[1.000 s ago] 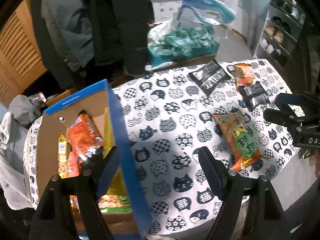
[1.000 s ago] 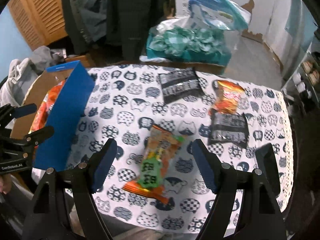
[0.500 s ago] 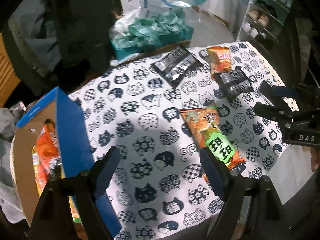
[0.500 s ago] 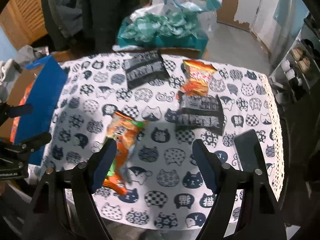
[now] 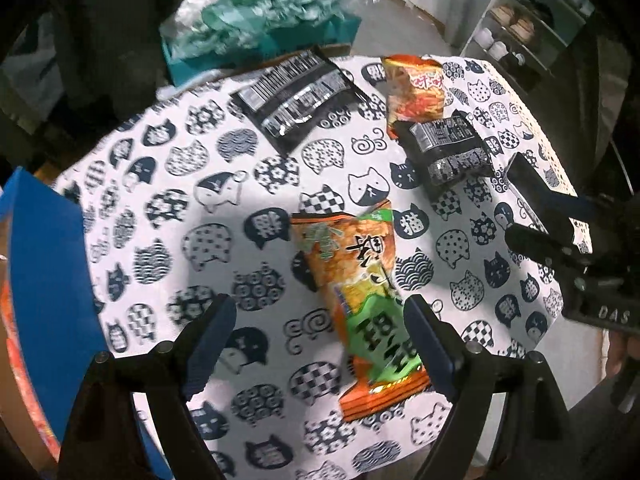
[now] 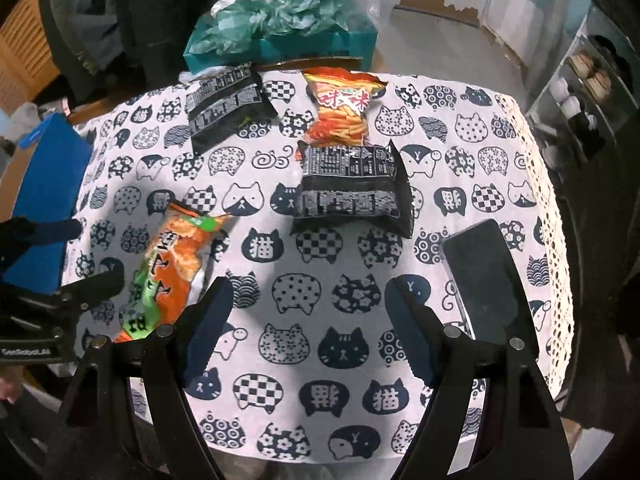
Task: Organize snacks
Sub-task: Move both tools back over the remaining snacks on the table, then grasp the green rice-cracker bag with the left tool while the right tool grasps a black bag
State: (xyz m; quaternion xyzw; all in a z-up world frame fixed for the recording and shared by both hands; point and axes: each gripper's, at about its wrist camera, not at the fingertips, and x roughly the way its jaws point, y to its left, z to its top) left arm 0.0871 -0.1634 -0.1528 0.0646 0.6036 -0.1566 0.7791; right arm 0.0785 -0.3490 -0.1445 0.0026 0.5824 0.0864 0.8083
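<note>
Left gripper: jaws opening, grasping nothing, over orange-green snack bag flat on cat-print tabletop | Right gripper: spread, empty, above bare cloth | Beyond: two black packets, orange chip bag | Left edge: blue-walled box.

Black left claw — dark-blue ribbed pads, silver screws.
</note>
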